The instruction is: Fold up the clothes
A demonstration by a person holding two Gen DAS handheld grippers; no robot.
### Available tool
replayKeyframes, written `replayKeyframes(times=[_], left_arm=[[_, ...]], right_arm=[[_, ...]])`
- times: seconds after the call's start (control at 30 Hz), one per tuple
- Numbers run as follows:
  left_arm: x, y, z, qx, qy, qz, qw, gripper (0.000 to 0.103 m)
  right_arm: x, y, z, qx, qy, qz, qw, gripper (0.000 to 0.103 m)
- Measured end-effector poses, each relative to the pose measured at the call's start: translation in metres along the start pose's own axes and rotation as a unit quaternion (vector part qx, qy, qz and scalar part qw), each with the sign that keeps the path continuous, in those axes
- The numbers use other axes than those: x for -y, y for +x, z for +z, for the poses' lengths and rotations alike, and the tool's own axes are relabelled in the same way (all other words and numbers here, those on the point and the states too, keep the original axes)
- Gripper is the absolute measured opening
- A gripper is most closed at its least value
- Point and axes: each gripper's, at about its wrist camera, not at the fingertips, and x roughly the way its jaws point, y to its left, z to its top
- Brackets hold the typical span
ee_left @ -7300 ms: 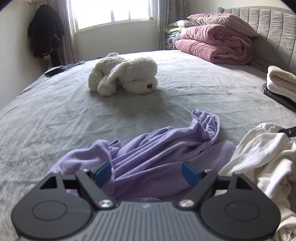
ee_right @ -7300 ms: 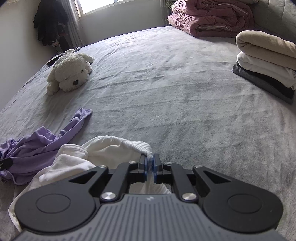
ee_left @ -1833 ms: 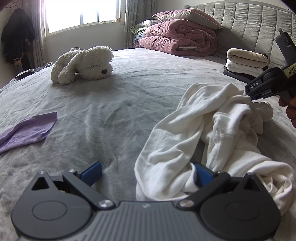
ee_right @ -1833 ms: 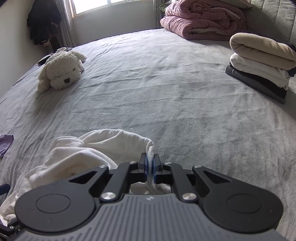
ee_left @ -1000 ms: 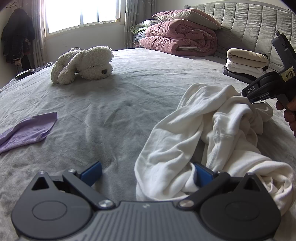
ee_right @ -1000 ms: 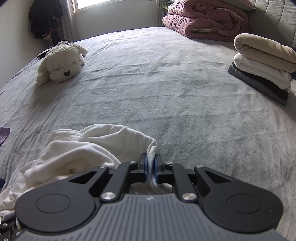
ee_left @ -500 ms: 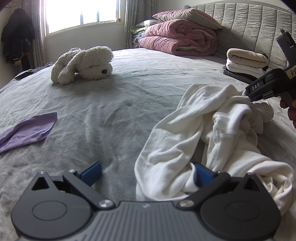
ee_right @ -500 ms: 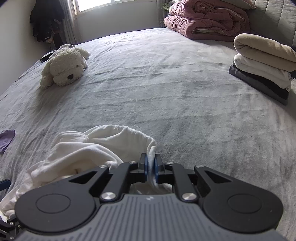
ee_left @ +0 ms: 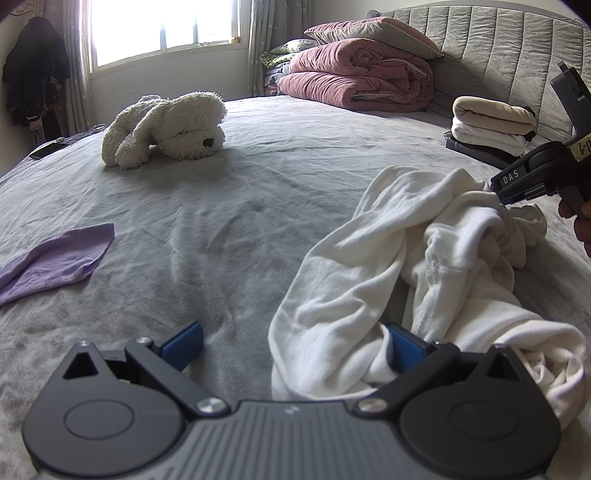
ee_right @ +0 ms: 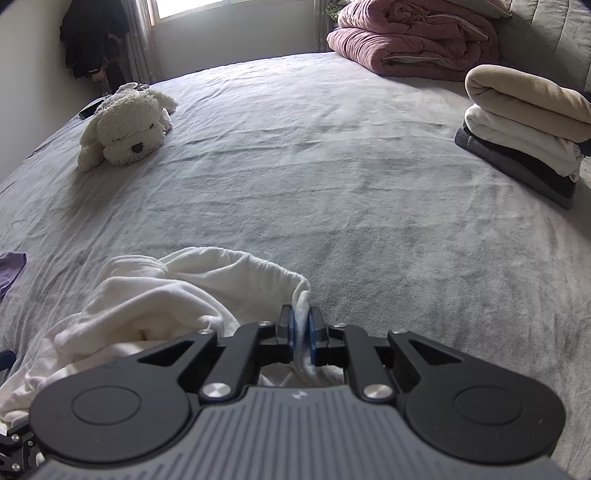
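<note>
The right gripper (ee_right: pixel 301 326) is clamped on a fold of the white garment (ee_right: pixel 155 295), its blue pads pinching the cloth at the garment's right edge. The left gripper (ee_left: pixel 293 341) has its jaws spread wide; the garment's near end lies bunched between them against the right pad, unpinched. The garment is crumpled on the near right of a grey bed (ee_left: pixel 240 206) whose sheet is lightly wrinkled. A purple cloth (ee_left: pixel 55 258) lies flat at the left edge. A white plush dog (ee_left: pixel 166 129) rests at the far left, a dark phone-like slab (ee_left: pixel 48 149) beyond it. At the far right a stack of folded clothes (ee_right: pixel 524 125) sits beside the padded grey headboard (ee_left: pixel 498 48), with a pink quilt (ee_left: pixel 354 81) and pillow (ee_left: pixel 373 38) piled farther back. A bright window (ee_left: pixel 162 29) and hanging dark clothes (ee_left: pixel 33 88) fill the far wall.
</note>
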Motion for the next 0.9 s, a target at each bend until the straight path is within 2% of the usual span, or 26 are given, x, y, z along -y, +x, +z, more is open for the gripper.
replayKeyframes(times=[0.9], left_arm=[[0.001, 0.0006, -0.0006, 0.001, 0.001, 0.001, 1.0, 0.103]], right_arm=[[-0.0035, -0.003, 0.0009, 0.003, 0.013, 0.013, 1.0, 0.013]])
